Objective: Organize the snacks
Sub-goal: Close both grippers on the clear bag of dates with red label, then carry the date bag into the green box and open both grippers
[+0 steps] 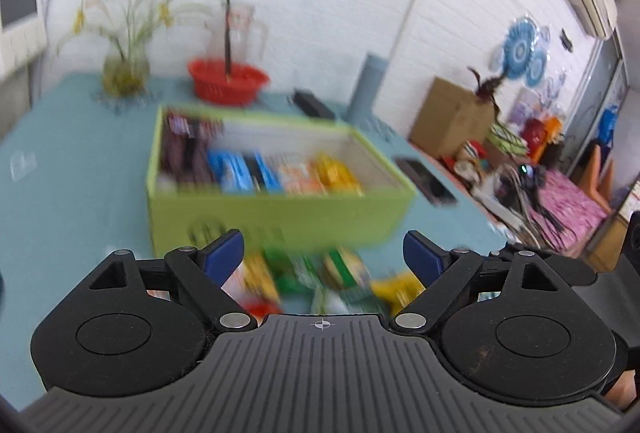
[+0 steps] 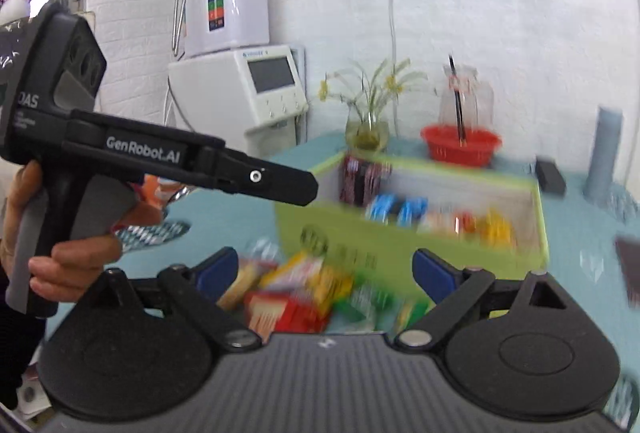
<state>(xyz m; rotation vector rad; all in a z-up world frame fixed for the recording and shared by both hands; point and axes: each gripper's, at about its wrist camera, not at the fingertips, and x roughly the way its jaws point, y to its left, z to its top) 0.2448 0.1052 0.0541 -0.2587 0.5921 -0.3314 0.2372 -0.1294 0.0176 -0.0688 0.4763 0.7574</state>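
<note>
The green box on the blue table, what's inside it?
The green cardboard box holds a row of standing snack packets: dark red ones, blue ones, orange ones and yellow ones. The right end looks empty. The near wall hides the bottom.

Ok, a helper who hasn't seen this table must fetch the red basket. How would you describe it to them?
Start at the green box of snacks on the blue table. Behind its far wall, towards the white brick wall, sits the red basket, right of the glass vase of flowers. It is the only red, round, ribbed container there, with a clear jug standing in it.
</note>
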